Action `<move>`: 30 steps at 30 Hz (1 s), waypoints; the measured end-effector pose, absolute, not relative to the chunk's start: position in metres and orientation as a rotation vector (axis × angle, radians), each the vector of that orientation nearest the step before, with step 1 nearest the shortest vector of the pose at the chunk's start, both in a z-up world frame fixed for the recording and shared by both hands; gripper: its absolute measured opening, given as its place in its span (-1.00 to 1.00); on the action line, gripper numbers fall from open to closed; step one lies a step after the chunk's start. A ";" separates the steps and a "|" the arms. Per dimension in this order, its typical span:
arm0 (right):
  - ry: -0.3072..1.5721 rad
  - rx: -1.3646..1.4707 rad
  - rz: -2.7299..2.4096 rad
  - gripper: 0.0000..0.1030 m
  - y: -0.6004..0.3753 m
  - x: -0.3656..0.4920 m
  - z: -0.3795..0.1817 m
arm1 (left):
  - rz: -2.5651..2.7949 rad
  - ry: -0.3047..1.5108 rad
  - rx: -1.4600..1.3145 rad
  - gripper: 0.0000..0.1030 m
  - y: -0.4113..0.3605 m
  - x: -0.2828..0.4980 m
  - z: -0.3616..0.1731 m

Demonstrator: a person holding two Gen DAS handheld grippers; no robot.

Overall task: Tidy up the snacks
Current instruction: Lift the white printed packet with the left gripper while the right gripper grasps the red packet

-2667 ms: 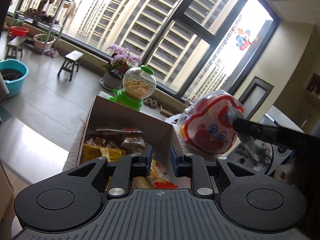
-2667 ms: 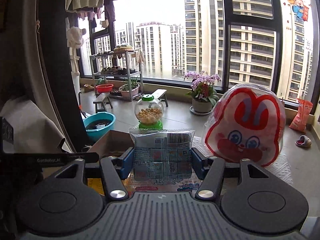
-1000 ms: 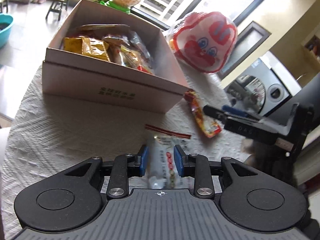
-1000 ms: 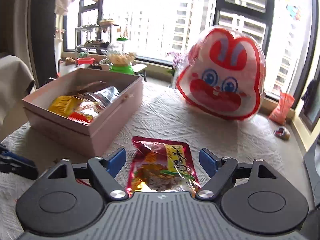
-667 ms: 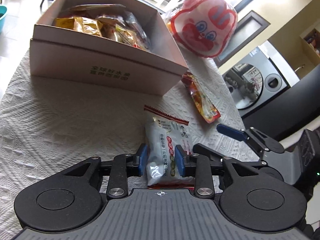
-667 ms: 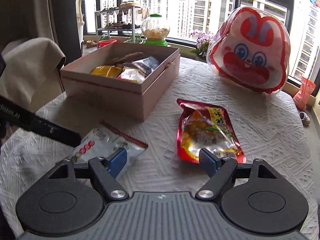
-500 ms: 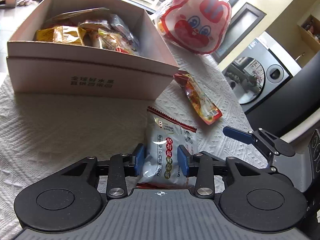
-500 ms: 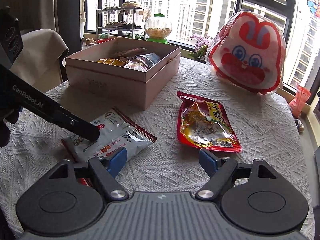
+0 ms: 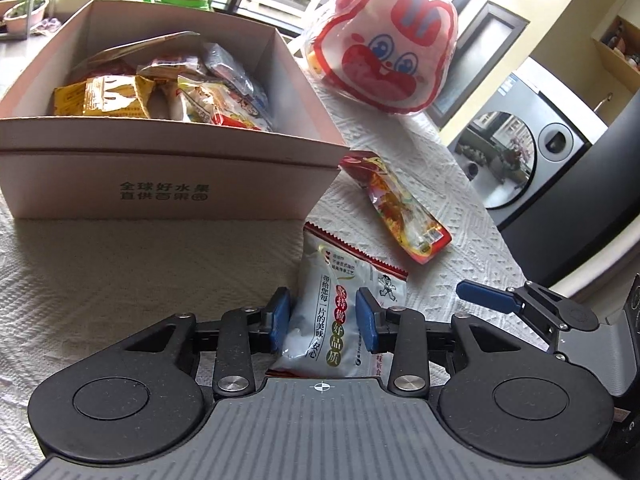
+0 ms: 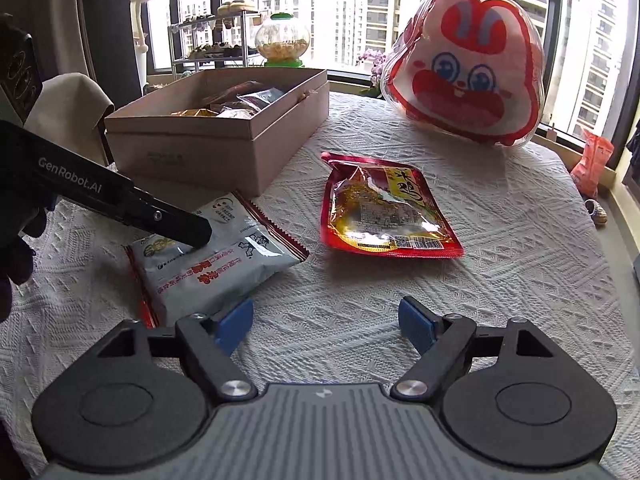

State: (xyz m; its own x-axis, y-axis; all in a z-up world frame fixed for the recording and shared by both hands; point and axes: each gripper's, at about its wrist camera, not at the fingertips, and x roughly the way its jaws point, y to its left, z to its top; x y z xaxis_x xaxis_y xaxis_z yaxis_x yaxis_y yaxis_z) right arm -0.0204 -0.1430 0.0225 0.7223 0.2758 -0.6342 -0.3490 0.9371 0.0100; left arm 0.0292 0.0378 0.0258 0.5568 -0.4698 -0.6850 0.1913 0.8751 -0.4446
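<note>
A white snack packet (image 9: 344,280) lies flat on the white tablecloth in front of the pink cardboard box (image 9: 160,184). My left gripper (image 9: 323,316) is open and straddles the packet's near end, its blue pads at the packet's sides without squeezing it. In the right wrist view one left finger (image 10: 176,224) rests on top of that white packet (image 10: 216,268). A red snack pouch (image 10: 384,208) lies to the right of the box (image 10: 200,152). My right gripper (image 10: 326,324) is open and empty, low over bare cloth short of the pouch. The box holds several snack packets.
A big red-and-white bunny-face bag (image 10: 464,72) stands at the back right of the table. A candy dispenser (image 10: 282,40) stands behind the box. The table edge runs along the right, with a washing machine (image 9: 520,152) beyond it.
My left jaws have spread wider around the white packet, which stays on the cloth. My right gripper has drawn back from the red pouch, which now lies farther ahead.
</note>
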 end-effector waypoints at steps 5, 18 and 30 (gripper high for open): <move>0.627 -0.072 0.364 0.57 -0.142 -0.030 0.033 | -0.406 0.907 -0.370 -0.24 0.043 0.031 0.025; 0.664 -0.019 0.337 0.57 -0.140 -0.016 0.022 | -0.511 0.900 -0.507 -0.26 0.062 0.039 0.012; 0.681 -0.086 0.319 0.57 -0.138 -0.019 0.019 | -0.483 0.870 -0.385 -0.36 0.023 0.037 0.024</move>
State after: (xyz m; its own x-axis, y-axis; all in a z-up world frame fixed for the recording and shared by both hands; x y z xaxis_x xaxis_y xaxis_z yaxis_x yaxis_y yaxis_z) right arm -0.0193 -0.1377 0.0192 0.7301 0.2619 -0.6311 -0.3176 0.9479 0.0260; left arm 0.0366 0.0228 0.0239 0.5504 -0.5488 -0.6292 0.2443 0.8265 -0.5072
